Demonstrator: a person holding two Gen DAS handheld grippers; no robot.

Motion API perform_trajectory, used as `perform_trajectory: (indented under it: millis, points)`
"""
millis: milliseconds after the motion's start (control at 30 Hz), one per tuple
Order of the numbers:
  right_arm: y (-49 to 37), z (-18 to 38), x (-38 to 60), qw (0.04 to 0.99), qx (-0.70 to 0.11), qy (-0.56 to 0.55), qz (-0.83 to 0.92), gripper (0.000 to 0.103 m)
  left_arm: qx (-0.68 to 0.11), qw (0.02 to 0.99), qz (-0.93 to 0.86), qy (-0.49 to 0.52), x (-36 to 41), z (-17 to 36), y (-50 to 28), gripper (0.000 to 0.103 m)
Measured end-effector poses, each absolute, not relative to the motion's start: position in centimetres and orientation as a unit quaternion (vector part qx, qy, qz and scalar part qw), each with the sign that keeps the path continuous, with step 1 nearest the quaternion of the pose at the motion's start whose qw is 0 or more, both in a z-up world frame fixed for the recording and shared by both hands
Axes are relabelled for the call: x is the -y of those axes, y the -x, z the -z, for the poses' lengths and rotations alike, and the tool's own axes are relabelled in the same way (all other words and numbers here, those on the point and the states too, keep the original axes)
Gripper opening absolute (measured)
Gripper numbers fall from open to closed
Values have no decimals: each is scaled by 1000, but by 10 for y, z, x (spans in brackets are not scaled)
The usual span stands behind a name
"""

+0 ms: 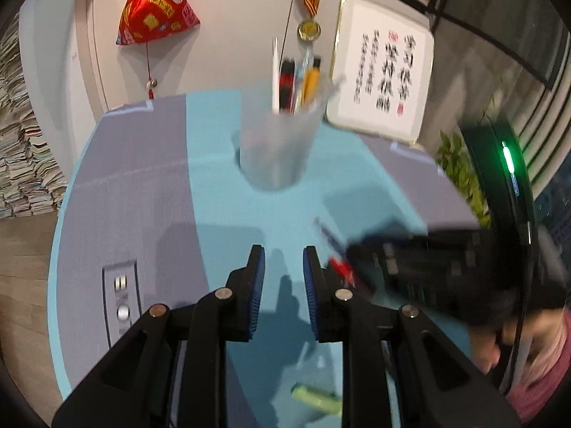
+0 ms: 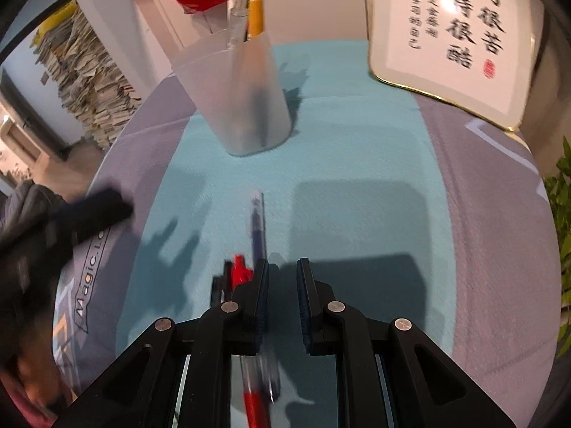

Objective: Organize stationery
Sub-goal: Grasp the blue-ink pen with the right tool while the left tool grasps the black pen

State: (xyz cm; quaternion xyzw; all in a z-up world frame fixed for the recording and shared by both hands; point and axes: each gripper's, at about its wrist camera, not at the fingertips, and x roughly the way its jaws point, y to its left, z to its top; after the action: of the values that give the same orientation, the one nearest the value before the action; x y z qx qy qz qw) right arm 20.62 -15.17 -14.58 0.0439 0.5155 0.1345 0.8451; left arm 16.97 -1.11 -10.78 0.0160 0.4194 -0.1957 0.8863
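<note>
Left gripper point(image 1: 283, 255): jaws spread, nothing between the pads, hovering over the teal mat point(image 1: 357, 164). Frosted pen cup point(image 1: 276, 142) stands upright on the mat at 12 o'clock from it, holding several pens.

Right gripper point(image 2: 282, 267): jaws spread, empty, low over the mat point(image 2: 357, 135). Blue pen point(image 2: 257, 224) lies flat at 11 o'clock of the fingertips, pointing toward the cup point(image 2: 246, 107). Red pen point(image 2: 239, 271) just beside the left finger; contact probably, blur prevents confirming. Framed calligraphy point(image 2: 449, 35) at 1 o'clock.
</note>
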Motion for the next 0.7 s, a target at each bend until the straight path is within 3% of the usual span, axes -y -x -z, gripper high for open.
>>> perform_trajectory:
  millis: [700]
  points:
    - [-241, 144, 117, 837, -533, -1, -128, 15, -433, 877, 208, -11, 3, 119, -150, 20]
